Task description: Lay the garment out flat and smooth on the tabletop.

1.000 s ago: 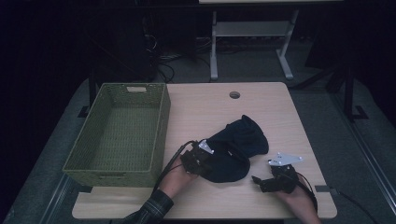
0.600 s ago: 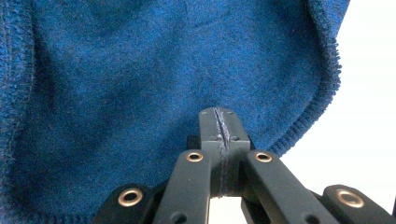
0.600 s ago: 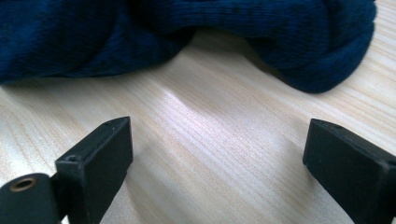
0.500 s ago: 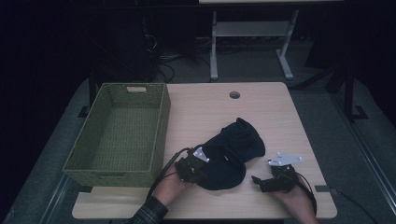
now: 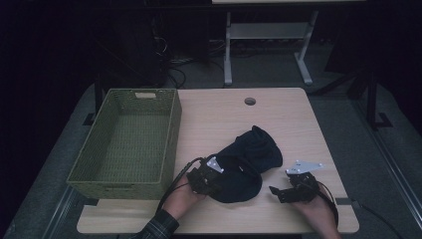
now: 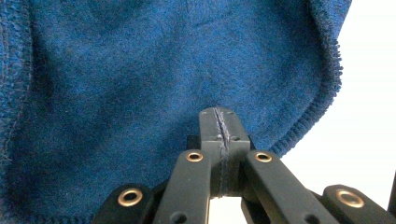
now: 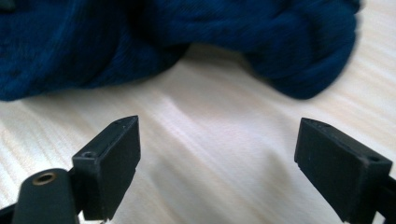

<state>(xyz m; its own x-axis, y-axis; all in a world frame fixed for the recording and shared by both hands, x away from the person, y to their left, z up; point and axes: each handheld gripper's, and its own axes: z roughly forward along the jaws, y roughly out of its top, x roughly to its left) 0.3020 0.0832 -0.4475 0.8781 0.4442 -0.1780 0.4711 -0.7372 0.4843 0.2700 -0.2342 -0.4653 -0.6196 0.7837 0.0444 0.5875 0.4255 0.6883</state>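
Soft, light dark-blue fleece cloth (image 5: 244, 162) is bunching limply, pinched at its hemmed edge by the left gripper (image 6: 219, 126)'s closed fingers, while the right gripper (image 7: 219, 154)'s fingers, having just narrowed slightly, are gaping empty beside the cloth.

cloth (image 6: 140, 84): blue fleecy knit, matt | table (image 5: 224, 119): pale smooth wood | basket (image 5: 124, 144): green woven

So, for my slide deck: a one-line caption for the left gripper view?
Left gripper, jaws shut on a fold of the blue cloth.
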